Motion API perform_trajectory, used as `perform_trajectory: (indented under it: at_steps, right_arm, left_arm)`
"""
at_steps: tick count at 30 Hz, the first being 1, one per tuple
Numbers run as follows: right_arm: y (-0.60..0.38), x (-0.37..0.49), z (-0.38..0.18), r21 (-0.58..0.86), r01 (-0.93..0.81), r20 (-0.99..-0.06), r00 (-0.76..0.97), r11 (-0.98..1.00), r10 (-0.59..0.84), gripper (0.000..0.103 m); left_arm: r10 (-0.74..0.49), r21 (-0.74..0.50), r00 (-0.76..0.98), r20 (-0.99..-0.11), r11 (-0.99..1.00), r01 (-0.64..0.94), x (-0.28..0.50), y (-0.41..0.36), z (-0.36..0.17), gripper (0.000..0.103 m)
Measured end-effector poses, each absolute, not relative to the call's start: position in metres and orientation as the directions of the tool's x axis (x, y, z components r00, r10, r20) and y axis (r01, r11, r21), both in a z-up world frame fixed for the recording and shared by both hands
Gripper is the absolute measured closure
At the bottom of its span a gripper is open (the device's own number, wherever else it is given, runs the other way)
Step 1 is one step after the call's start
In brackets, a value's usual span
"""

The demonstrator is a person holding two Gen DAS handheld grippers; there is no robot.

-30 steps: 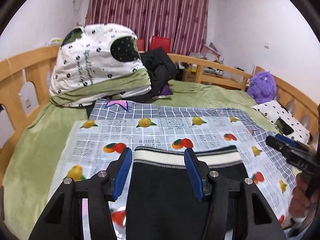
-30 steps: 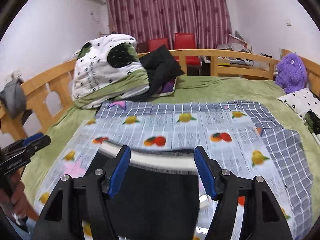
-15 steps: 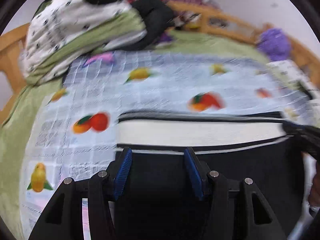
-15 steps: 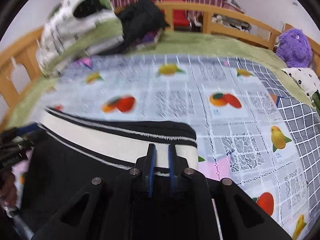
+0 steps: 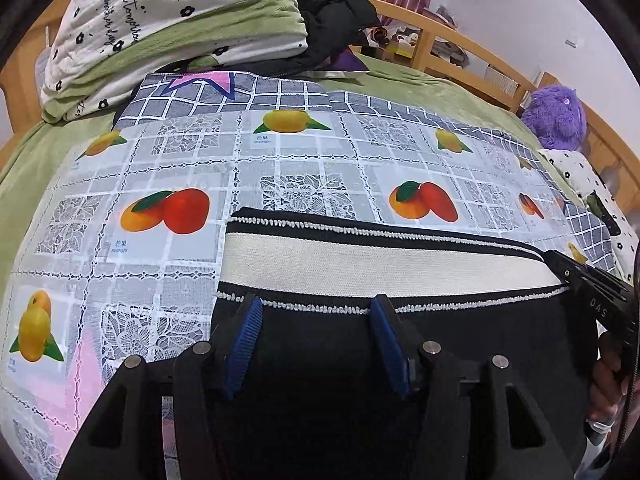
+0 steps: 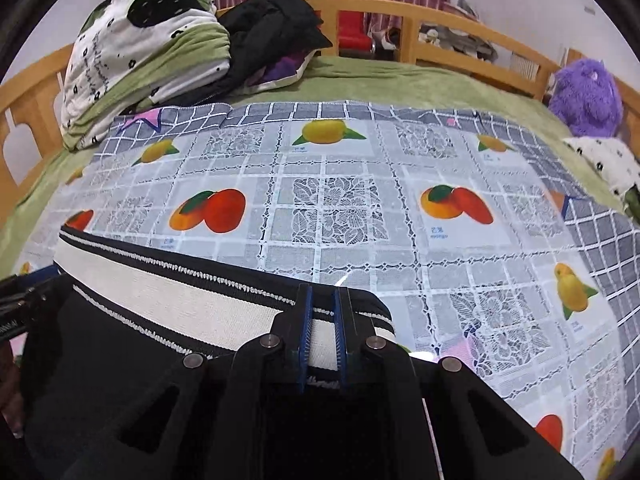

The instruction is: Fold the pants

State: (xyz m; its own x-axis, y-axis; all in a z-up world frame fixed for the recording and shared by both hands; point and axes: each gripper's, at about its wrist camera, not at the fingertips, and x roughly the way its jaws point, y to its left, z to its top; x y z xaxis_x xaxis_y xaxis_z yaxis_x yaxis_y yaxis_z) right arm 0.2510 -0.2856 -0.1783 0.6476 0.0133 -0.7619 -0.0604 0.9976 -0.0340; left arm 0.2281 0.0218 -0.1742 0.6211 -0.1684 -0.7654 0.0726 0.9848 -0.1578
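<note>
Right gripper [image 6: 321,336] pinches the cream-banded waistband of the black knit pants [image 5: 384,268] at 5 o'clock; left gripper [image 5: 316,344] spread above them. One-sided lifting may skew the fold.

pants [image 5: 460,344] | black, cream waistband with black edging | flat on fruit-print cloth [image 5: 304,184]

Pants [image 5: 320,360] legs cut off by frame bottom, behind gripper bodies.

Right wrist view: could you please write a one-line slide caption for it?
Right gripper shut on the striped waistband of black pants lying on a fruit-print cloth.
</note>
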Motion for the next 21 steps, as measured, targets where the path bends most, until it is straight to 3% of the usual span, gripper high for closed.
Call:
perform_trajectory:
  at_steps: [21]
  right_arm:
    - [-0.2896,0.2481,-0.1779,-0.006,-0.066,-0.747,0.663,0.998,0.040,0.092]
  left_arm:
    - [-0.171,-0.167,0.633,-0.755,0.984,0.067,0.2258,0.0228,-0.1755,0.047]
